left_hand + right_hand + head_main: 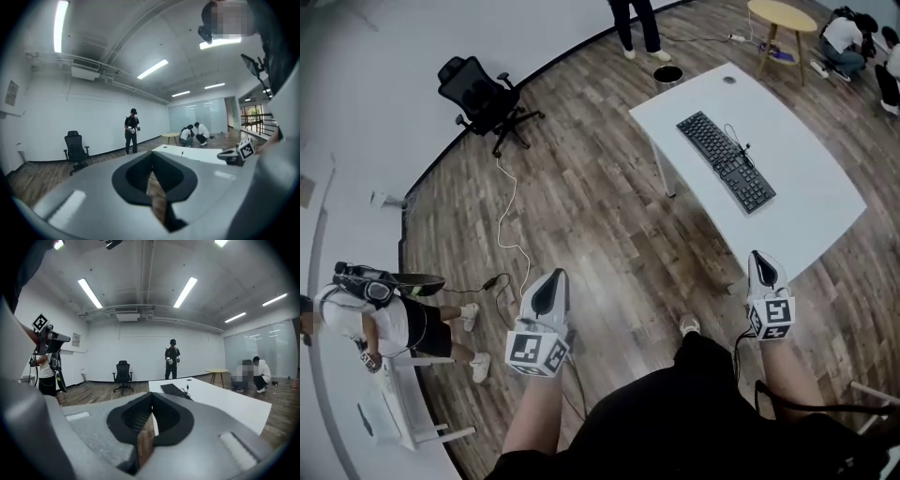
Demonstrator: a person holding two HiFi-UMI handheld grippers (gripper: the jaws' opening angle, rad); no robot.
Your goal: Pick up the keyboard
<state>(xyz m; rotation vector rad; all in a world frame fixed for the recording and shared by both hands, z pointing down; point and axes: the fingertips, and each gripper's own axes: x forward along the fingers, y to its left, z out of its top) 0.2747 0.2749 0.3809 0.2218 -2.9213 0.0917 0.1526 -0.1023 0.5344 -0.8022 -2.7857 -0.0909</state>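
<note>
Nearest the person, both tools are held low over the wooden floor [600, 216]. The left hand-held gripper [549, 284] has its jaws pressed together with nothing between them and touches nothing; only floor shows past its tips in its own view. The right hand-held gripper [764, 265] is the same, closed and empty. Its tip is near the close edge of the white surface [811, 202] but does not rest on it.

Beyond them, the keyboard [726, 161] lies flat and slantwise on that surface, well apart from both grippers. Its cable [734, 138] is looped beside one long side.

The step in hand looks like the approach, since nothing is grasped yet. The next move probably calls for closing in on the surface, opening the jaws, and bringing them to the keyboard's edges. One at each end seems likely, as it is long and flat, and the cable needs minding.

Farther off stand an office chair [483, 94] and a round side table [781, 14].
</note>
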